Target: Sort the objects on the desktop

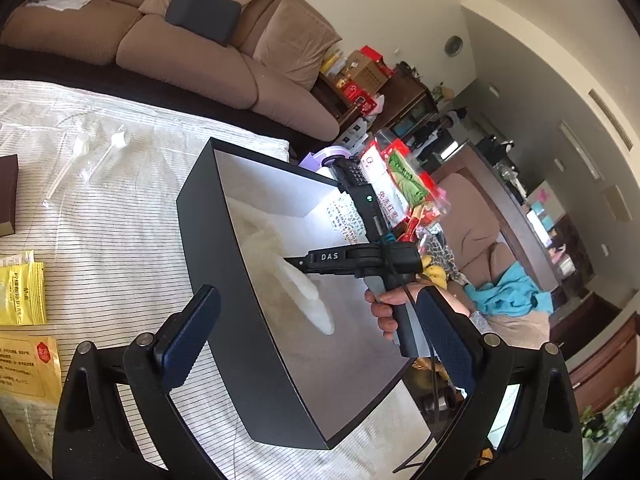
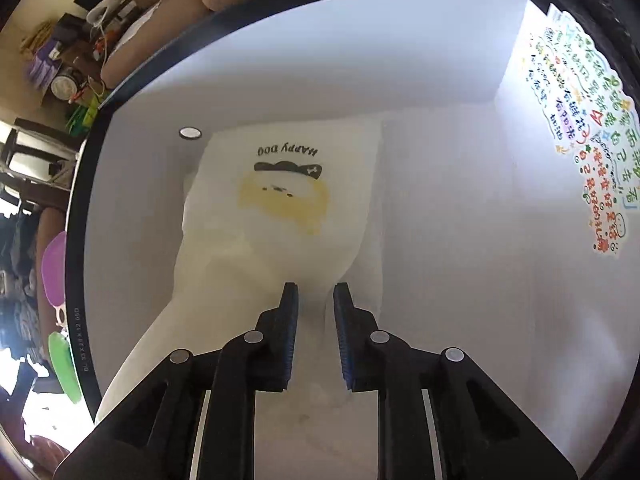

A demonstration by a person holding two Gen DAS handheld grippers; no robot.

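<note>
Where box (image 2: 132, 184) holds it, cream towel (image 2: 280, 240) crumpled.

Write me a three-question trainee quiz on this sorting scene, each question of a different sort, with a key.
1. True or false: the cream fleece cloth printed HAPPY DOG lies inside the black box with the white lining.
2. Multiple choice: the two clear plastic scoops lie on A) the brown sofa, B) the striped white tablecloth, C) the box floor.
3. Fill in: the left gripper has its jaws set wide on either side of the box's near ____.

Key
1. True; the right gripper points down at it, jaws slightly apart, pads not pressing the cloth.
2. B
3. Wall
</note>
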